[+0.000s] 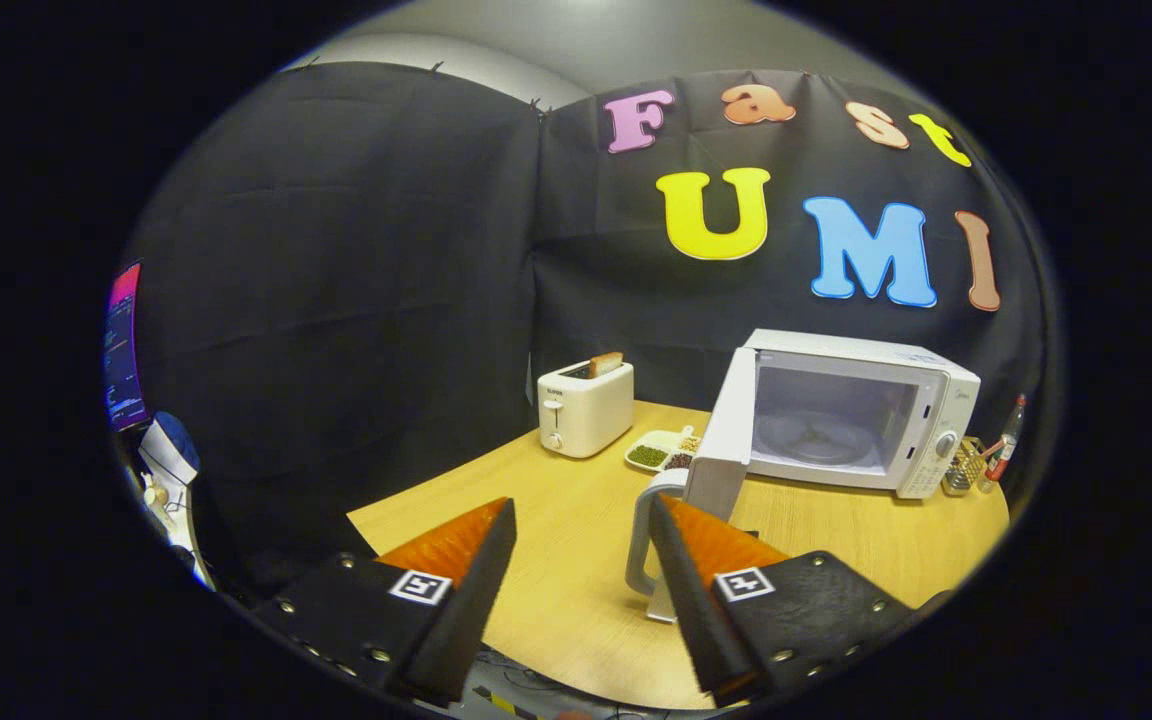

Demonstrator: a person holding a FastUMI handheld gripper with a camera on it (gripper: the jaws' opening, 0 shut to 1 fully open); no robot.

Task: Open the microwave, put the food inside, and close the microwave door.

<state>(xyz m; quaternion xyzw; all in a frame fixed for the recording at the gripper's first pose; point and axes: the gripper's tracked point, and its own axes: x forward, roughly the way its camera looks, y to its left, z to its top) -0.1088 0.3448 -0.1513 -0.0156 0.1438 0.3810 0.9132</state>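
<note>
**Gripper spread wide before an open microwave**

Two fingers fill the lower middle of the frame, set well apart with bare tabletop between them; the gripper (581,535) is released and grasps nothing. Each finger slopes up and inward from its studded mount, tips aimed toward the far side of the table. Both mounts carry a small square marker tag. Just beyond the right fingertip (671,515), and partly hidden by it, stands a white handle (639,540), a tall looped thing upright on the table; what it belongs to cannot be told.

Right of centre sits the microwave (861,420), a white box with its long axis running side to side, its mouth facing the camera and turned slightly toward the left. Its door (721,440) is swung fully out on the left-hand hinge and stands upright, edge-on, almost pointing at the fingers. Inside, the pale cavity shows a turntable (816,440) with nothing on it. A control panel with a knob (944,443) runs down the right of the front.

Left of the door lies a divided dish (658,450) holding green, dark and pale foods in separate compartments, flat on the wooden table (556,590). Farther left, in mid-frame, a white toaster (584,408) stands with a slice of bread (605,364) poking out of its slot. At the far right, beside the microwave, are a small wire basket (964,468) and a bottle (1008,432).
</note>
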